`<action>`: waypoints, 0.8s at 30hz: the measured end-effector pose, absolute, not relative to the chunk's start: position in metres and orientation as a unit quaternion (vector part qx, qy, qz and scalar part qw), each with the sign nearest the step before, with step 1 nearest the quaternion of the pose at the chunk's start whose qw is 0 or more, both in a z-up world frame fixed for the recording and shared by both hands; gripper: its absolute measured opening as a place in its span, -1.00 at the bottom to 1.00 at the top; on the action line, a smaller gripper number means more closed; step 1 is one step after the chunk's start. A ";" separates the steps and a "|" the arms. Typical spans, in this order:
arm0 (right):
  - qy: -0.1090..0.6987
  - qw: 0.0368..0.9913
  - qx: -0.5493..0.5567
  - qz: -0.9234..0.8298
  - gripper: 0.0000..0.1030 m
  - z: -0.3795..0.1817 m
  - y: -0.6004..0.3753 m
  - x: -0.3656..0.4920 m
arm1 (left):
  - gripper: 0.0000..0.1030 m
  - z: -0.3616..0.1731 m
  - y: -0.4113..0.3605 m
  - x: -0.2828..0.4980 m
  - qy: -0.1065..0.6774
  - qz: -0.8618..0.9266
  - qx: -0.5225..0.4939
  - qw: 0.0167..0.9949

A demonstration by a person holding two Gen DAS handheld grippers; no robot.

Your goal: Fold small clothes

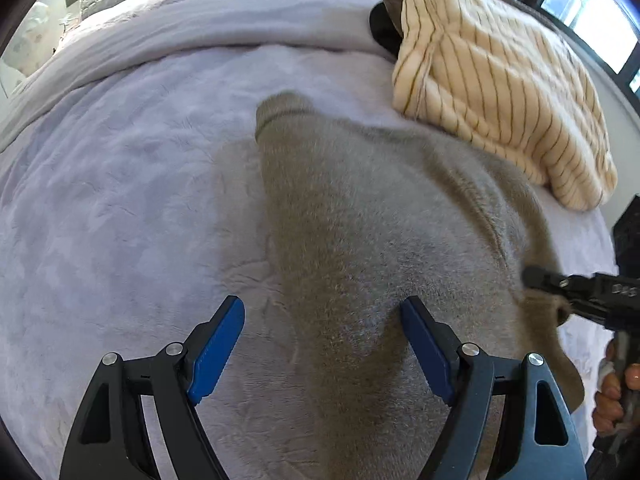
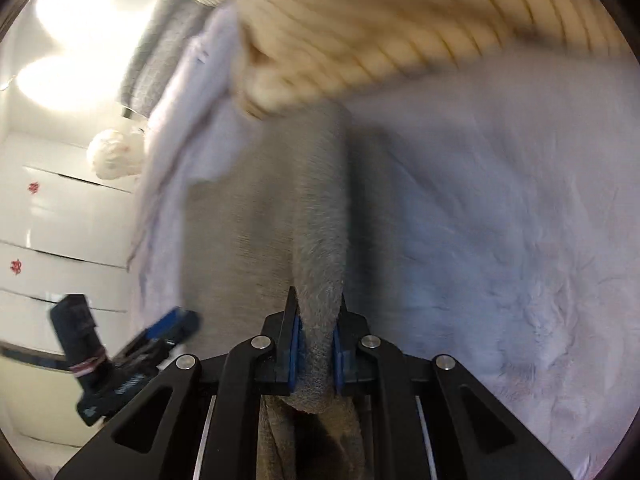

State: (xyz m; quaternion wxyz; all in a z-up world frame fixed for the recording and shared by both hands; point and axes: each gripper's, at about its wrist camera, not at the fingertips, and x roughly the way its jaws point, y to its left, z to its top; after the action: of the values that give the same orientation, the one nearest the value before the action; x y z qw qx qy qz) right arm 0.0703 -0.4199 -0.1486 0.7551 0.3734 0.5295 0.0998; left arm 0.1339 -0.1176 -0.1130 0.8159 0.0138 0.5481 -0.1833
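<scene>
- Your left gripper (image 1: 322,344) hangs with its blue-padded fingers (image 1: 218,350) spread wide and nothing between them; its right finger is over the near part of the grey-brown garment, its left finger over bare blanket.
- The grey-brown garment (image 1: 360,220) lies spread on the lilac blanket (image 1: 120,184), one narrow cuffed end reaching away from you toward the middle of the bed.
- Your right gripper (image 2: 316,344) has its fingers pressed onto a bunched fold of that same garment (image 2: 320,260), and the cloth runs away from the pads in a taut ridge.
- In the left wrist view, that right gripper (image 1: 536,276) comes in at the garment's right edge, where the fabric is lifted off the blanket.
- A cream striped garment (image 1: 500,80) sits piled just beyond the grey-brown one, its near edge touching or overlapping it.
- The right wrist view is blurred, so fine detail of the cloth there cannot be made out.
</scene>
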 end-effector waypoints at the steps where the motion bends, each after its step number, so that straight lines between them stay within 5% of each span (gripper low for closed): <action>1: 0.532 0.749 0.382 0.097 -0.67 -0.156 -0.420 0.072 | 0.65 -0.115 -0.118 0.134 0.551 -0.182 0.013 0.815; 11: 0.519 0.765 0.368 0.099 -0.40 -0.104 -0.430 0.018 | 0.71 -0.100 -0.101 0.118 0.571 -0.203 0.024 0.795; 14: 0.525 0.759 0.364 0.126 -0.03 -0.093 -0.415 0.007 | 0.71 -0.105 -0.096 0.104 0.587 -0.215 0.020 0.781; 16: 0.544 0.752 0.349 0.130 -0.02 -0.094 -0.403 -0.007 | 0.71 -0.112 -0.094 0.094 0.598 -0.217 0.025 0.771; 17: 0.560 0.748 0.336 0.122 -0.08 -0.099 -0.396 -0.015 | 0.71 -0.116 -0.095 0.091 0.602 -0.216 0.029 0.768; 19: 0.577 0.745 0.314 0.110 -0.74 -0.104 -0.395 -0.026 | 0.71 -0.125 -0.093 0.083 0.611 -0.210 0.034 0.763; 20: 0.585 0.743 0.307 0.106 -0.86 -0.107 -0.393 -0.031 | 0.71 -0.128 -0.092 0.080 0.615 -0.210 0.030 0.759; 24: 0.593 0.742 0.305 0.072 -0.86 -0.116 -0.400 -0.038 | 0.71 -0.133 -0.089 0.074 0.619 -0.210 0.023 0.757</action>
State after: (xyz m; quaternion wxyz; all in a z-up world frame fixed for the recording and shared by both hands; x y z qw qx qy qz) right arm -0.0385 -0.4002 -0.1155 0.7419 0.3047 0.5929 0.0725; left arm 0.0740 -0.0892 -0.1327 0.7566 0.0233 0.6187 -0.2105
